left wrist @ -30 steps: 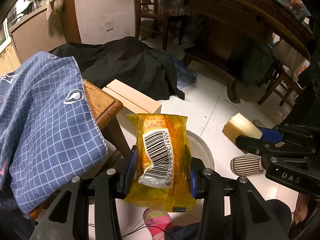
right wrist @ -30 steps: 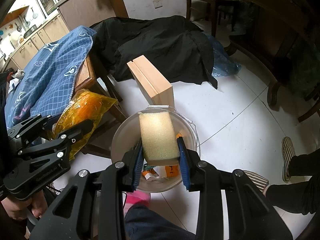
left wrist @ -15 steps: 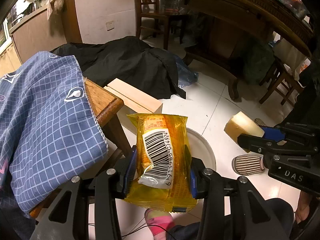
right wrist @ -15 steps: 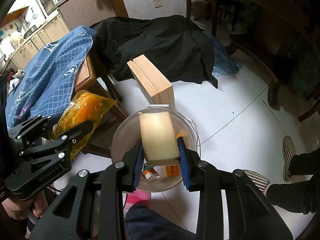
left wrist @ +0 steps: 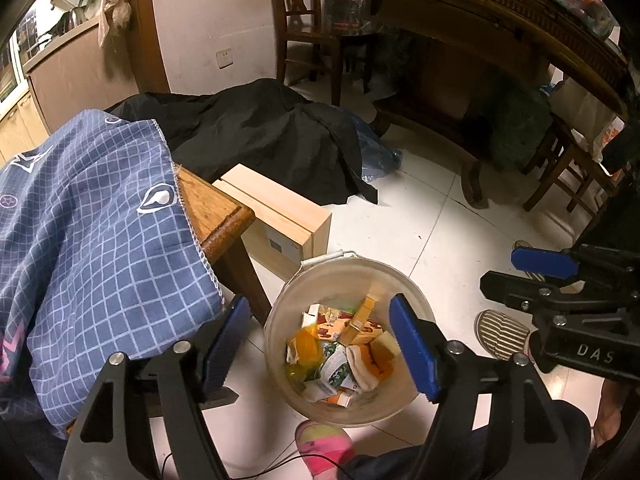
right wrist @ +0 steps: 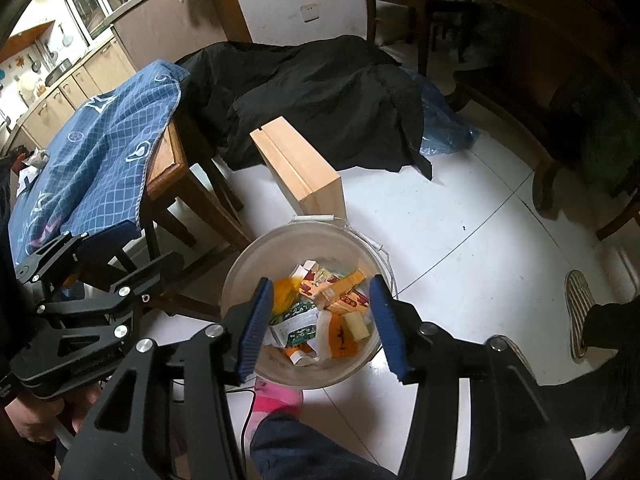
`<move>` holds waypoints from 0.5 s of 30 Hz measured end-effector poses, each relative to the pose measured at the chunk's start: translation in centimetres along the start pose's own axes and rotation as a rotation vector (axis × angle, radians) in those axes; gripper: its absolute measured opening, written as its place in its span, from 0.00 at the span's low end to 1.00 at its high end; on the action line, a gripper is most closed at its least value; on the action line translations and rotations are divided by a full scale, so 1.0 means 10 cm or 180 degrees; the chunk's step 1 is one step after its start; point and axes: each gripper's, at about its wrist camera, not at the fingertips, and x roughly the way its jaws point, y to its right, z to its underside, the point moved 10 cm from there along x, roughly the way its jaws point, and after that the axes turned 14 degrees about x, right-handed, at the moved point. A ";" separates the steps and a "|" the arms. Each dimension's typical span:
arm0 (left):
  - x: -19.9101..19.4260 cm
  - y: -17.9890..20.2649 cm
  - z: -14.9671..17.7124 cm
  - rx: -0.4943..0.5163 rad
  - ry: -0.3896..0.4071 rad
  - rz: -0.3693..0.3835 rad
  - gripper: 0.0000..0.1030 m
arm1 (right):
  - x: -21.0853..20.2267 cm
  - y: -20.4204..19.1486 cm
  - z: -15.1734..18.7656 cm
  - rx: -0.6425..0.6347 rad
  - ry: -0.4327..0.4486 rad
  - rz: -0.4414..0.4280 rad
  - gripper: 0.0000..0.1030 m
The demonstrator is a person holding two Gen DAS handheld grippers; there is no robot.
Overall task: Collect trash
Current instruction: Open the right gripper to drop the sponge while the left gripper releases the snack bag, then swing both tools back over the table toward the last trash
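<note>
A white bucket (left wrist: 280, 312) stands on the tiled floor, filled with wrappers, cartons and paper; it also shows in the right wrist view (right wrist: 256, 256). The yellow snack bag (left wrist: 306, 346) lies inside it at the left. The yellow sponge (right wrist: 357, 325) lies in it at the right. My left gripper (left wrist: 320, 340) hangs open and empty over the bucket. My right gripper (right wrist: 322, 320) is open and empty above the bucket too, and shows at the right of the left wrist view (left wrist: 536, 272).
A wooden table (left wrist: 218, 210) under a blue checked cloth (left wrist: 92, 232) stands left of the bucket. A cardboard box (left wrist: 280, 216) and a black cloth heap (left wrist: 260, 140) lie behind. A pink-socked foot (left wrist: 324, 446) and slippers (left wrist: 500, 338) are close by.
Both grippers have opened. The snack bag has dropped from the left one and the sponge from the right one into the bucket. Both grippers now hang over it.
</note>
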 end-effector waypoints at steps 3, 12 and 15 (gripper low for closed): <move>0.00 -0.02 0.00 -0.0006 -0.0002 -0.0012 0.71 | -0.02 0.02 -0.01 0.0018 0.0016 -0.0009 0.49; -0.07 -0.05 -0.02 0.0006 0.0025 -0.0033 0.72 | -0.08 0.02 -0.06 0.0039 0.0087 -0.0025 0.58; -0.17 -0.07 -0.03 0.0008 0.0060 -0.0021 0.72 | -0.19 -0.05 -0.12 0.0029 0.0202 -0.0077 0.61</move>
